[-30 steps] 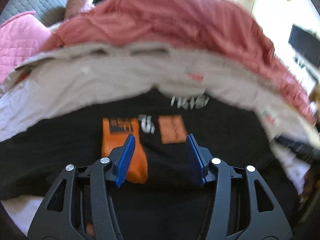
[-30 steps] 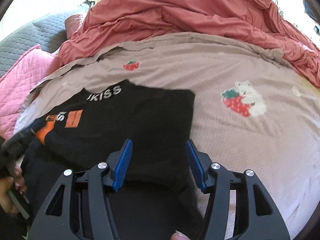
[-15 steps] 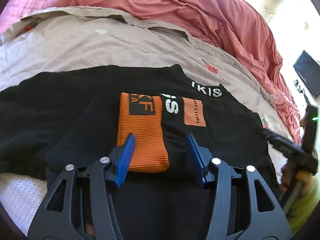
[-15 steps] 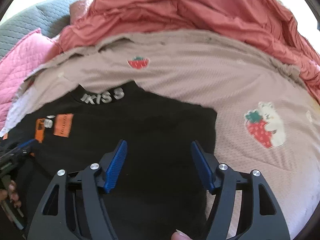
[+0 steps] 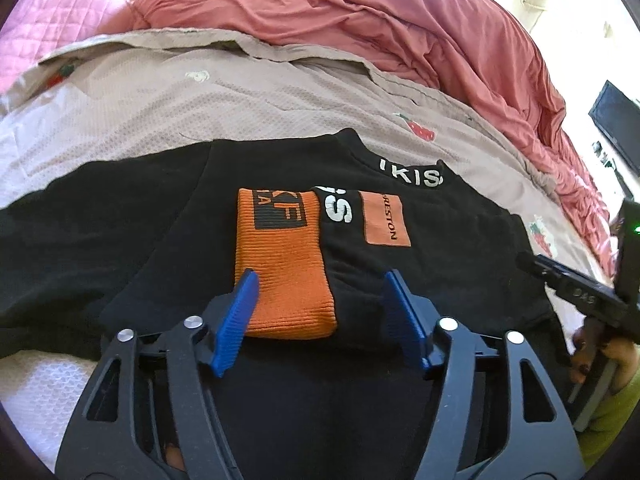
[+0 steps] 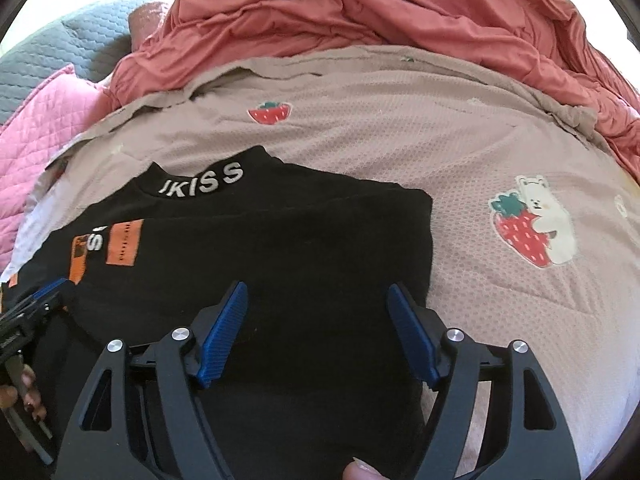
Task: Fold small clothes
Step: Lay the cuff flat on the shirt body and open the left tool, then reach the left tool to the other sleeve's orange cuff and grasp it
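Note:
A small black sweater (image 5: 460, 256) with a white-lettered collar and an orange patch lies flat on the bed; it also shows in the right wrist view (image 6: 288, 248). Its sleeve is folded across the chest, ending in an orange cuff (image 5: 284, 264). My left gripper (image 5: 320, 280) is open and empty, hovering just over the cuff's near end. My right gripper (image 6: 318, 292) is open and empty above the sweater's right half, near its side edge. The right gripper's body shows at the right edge of the left wrist view (image 5: 584, 292).
The sweater rests on a beige strawberry-print blanket (image 6: 480, 140). A rumpled red duvet (image 6: 360, 12) is piled behind it. Pink quilted bedding (image 5: 52, 20) lies at the far left. A dark screen (image 5: 616, 124) stands at the far right.
The left gripper has drawn back and lifted its view, so the orange cuff sits between its open jaws. The right gripper opened wider and shifted slightly right and forward over the sweater.

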Demonstrator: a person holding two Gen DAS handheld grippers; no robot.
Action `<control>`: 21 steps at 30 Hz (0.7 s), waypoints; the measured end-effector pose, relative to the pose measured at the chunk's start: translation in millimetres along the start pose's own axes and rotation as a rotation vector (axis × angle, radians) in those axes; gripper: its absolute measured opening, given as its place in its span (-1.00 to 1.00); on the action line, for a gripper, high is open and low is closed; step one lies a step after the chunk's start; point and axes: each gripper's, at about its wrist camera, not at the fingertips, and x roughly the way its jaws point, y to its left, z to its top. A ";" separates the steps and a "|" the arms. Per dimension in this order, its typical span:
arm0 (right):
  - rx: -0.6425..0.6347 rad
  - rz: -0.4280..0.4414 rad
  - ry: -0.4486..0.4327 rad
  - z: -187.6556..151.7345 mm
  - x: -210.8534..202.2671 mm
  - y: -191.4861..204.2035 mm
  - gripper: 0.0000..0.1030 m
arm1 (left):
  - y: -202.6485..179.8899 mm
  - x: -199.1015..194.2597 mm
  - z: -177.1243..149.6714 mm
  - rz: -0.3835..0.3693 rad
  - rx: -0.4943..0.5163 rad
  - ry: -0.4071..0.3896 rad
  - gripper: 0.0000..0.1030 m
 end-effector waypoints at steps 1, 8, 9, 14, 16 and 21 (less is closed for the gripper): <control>0.005 0.002 -0.003 -0.8 -2.5 -0.5 0.49 | -1.6 -1.7 -0.6 0.011 0.010 -0.002 0.18; 0.040 0.022 -0.036 -11.1 -23.6 -4.4 0.74 | -7.2 -14.9 -0.1 0.065 0.043 -0.029 0.44; 0.041 0.019 -0.043 -12.5 -27.1 -4.3 0.83 | -7.6 -16.4 -0.3 0.070 0.045 -0.032 0.45; 0.039 0.018 -0.060 -16.5 -37.7 -1.9 0.86 | -9.3 -25.1 0.9 0.095 0.059 -0.054 0.77; 0.037 0.027 -0.062 -16.8 -40.2 0.0 0.86 | -8.6 -27.1 1.4 0.091 0.055 -0.058 0.81; 0.026 0.024 -0.077 -18.6 -47.6 4.3 0.86 | -6.6 -33.4 2.4 0.098 0.045 -0.074 0.81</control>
